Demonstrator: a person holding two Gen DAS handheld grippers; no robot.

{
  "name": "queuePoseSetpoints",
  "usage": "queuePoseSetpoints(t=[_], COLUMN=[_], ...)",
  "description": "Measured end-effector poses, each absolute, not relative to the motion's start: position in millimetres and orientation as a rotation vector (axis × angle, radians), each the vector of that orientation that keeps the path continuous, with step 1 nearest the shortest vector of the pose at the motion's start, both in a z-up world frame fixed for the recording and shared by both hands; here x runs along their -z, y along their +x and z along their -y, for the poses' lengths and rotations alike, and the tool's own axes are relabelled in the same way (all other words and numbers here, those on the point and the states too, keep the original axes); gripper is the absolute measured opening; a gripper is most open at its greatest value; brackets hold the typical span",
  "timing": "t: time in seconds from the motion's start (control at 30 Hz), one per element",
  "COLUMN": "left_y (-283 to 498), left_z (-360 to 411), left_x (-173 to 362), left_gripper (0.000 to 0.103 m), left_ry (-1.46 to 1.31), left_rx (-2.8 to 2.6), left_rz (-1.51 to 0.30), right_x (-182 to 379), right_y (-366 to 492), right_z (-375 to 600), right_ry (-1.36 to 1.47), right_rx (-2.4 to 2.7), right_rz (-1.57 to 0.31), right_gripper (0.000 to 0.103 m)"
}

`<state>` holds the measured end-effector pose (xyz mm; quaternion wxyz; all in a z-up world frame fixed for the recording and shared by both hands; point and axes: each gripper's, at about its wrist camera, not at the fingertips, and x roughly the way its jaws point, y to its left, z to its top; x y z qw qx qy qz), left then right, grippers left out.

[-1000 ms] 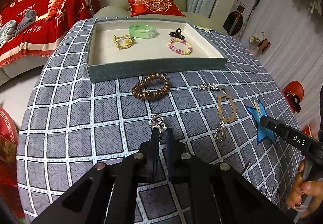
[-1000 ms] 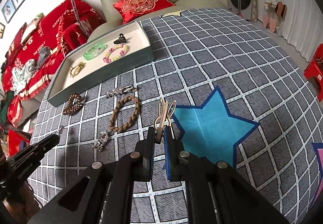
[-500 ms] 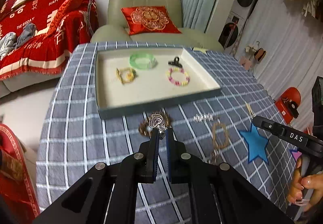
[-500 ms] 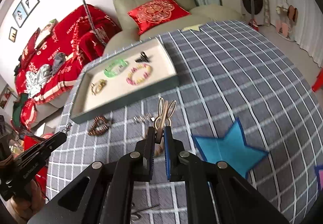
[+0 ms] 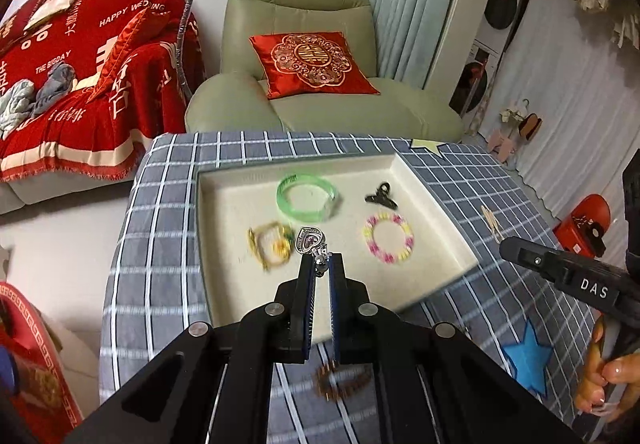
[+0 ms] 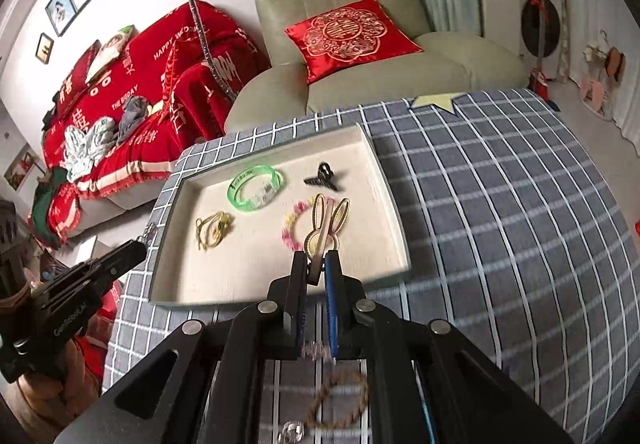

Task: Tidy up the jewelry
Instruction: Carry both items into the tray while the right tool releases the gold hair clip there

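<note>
left tongs (image 5: 321, 263) gripping heart charm (image 5: 309, 240) over tray (image 5: 448, 228), right tongs (image 6: 317, 259) gripping bunny hair clip (image 6: 325, 224) over tray

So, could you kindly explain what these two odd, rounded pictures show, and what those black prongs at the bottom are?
No robot here: a person holds a two-finger black gripper in each hand, each with a fisheye camera looking along its fingers. One picture is from the left gripper, the other from the right gripper.

Both look at a table under a grey checked tablecloth bearing a shallow cream-lined tray. In the tray lie a translucent green bangle, a pink-and-yellow beaded bracelet, a small black claw clip and a gold chain piece.

The left gripper is shut on a silver heart-shaped charm; the right is shut on a gold rabbit-eared hair clip.
</note>
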<state>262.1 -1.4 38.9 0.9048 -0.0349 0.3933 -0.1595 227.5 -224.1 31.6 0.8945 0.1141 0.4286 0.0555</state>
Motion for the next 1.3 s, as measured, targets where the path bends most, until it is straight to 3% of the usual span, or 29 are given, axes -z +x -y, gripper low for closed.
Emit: queuePoseSetpoints(t=[0.53,1.23,1.3], left_y=[336,342,342], left_z=[37,44,44], left_x=[16,44,45], left_gripper=[0.023,0.023,0.023], left_ry=[-0.011,0.033,0.032], left_rx=[0.302,0.274,0.271], left_rz=[-0.935,-1.011,-1.013], right_x=[20,51,51], right_y=[306,317,317], right_z=[217,218,218], right_ry=[0.214,0.222,0.229], right_rx=[-0.111,-0.104,-0.108], right_rz=[-0.979,-1.063,-1.069], right_gripper=[0.009,0.01,0.014])
